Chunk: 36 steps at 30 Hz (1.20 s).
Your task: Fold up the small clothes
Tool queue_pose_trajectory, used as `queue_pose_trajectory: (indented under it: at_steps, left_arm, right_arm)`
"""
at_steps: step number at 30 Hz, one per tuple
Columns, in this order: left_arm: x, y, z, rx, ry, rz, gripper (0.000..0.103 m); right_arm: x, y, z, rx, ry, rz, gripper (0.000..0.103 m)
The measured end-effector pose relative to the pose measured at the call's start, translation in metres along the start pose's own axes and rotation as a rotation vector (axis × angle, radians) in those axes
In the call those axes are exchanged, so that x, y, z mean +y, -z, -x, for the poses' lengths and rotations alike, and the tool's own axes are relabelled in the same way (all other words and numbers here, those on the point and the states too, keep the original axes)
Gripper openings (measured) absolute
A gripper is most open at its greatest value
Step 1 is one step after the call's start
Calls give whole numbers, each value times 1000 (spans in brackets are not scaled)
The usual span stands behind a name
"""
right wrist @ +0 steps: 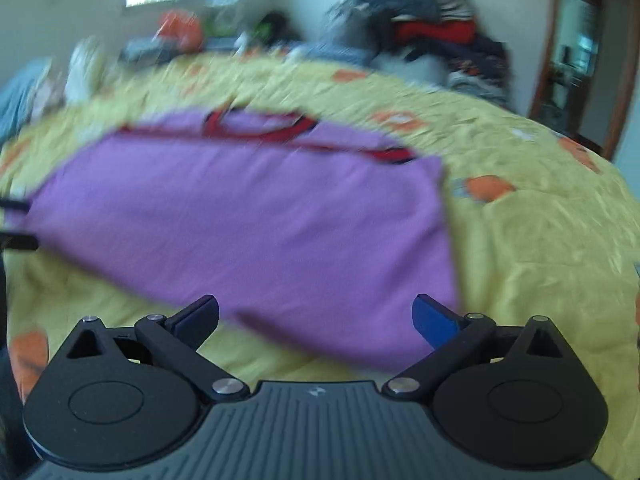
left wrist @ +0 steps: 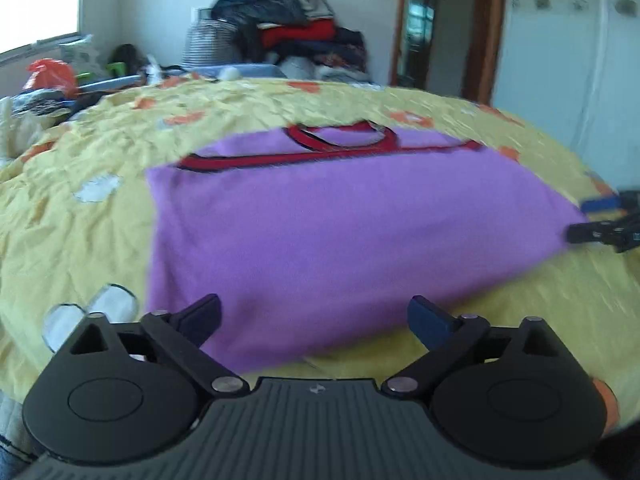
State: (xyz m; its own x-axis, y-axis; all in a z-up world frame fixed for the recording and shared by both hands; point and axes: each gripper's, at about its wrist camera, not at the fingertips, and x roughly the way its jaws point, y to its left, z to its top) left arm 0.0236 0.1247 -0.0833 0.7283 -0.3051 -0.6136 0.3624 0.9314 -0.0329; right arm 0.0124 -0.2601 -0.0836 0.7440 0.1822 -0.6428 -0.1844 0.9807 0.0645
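A small purple shirt (left wrist: 340,232) with red trim at the collar lies flat on the yellow bedspread (left wrist: 80,220); its sides look folded in. It also shows in the right wrist view (right wrist: 248,224). My left gripper (left wrist: 314,320) is open and empty, just above the shirt's near hem at its left part. My right gripper (right wrist: 316,320) is open and empty over the near right corner of the shirt. The right gripper's fingers (left wrist: 600,232) show at the right edge of the left wrist view. Both views are blurred.
The bed carries a yellow bedspread with orange flowers (right wrist: 520,240). A tall pile of dark and red clothes (left wrist: 296,28) stands at the far side. Bags and clutter (left wrist: 52,80) lie at the far left. A wooden door frame (left wrist: 480,32) is at the back right.
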Motion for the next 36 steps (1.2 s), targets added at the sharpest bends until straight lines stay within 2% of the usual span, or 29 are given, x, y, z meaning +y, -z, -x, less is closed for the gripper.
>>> queue_pose_trajectory:
  at_steps: [1,2,3,5,8,9,10,12,15,19,21,23,24,26,28,30,33,36]
  left_arm:
    - [4,0,-7,21,-8,12,98]
    - [8,4,-13,46,-19,36,96]
    - [10,8,-17,53,-36,38,98]
    - [5,15,-16,48,-52,-42,103]
    - [9,14,-12,81,-46,-50,103]
    - [10,12,-9,98,-37,-44,98]
    - [12,9,-3,102,-15,-17,98]
    - [15,-3,3,73,26,39,99]
    - [11,-29,-2,-2,34,80,103]
    - [12,-58,-44,5,37,140,103]
    - [13,-61,-65,32,19,132,102]
    - [18,-55,-81,70,-17,110,102]
    - [19,-50,-81,45,-27,74,103]
    - [18,-41,-79,47,-46,4,103]
    - [24,-33,-73,46,-47,7,103]
    - [25,-34,-66,69,-51,-15,103]
    - [29,-51,-58,61,-18,51,103]
    - [34,-79,-69,19,-2,103,103]
  right_arm:
    - [-6,-1,-8,15,-14,-16,103]
    - [-9,1,-17,52,8,-16,103]
    - [-10,5,-22,79,28,13,103]
    - [-9,13,-17,74,19,70,103]
    - [-5,11,-10,150,19,118,103]
    - [-4,8,-8,174,17,140,103]
    - [-5,4,-6,155,19,151,103]
    - [-11,-11,-4,62,15,113,103]
    - [-29,-45,-34,3,-9,10,103]
    - [-35,-84,-93,22,29,-58,103]
    - [-30,-93,-113,16,25,-20,103]
    - [-26,-91,-132,54,64,21,103]
    - [-27,-85,-134,36,54,34,103]
    - [-38,-83,-131,50,72,0,103]
    - [-47,-77,-125,49,88,-41,103]
    - [-57,-77,-121,68,68,-93,103]
    - [-44,-96,-120,30,109,-57,103]
    - [-25,-117,-143,22,87,43,103]
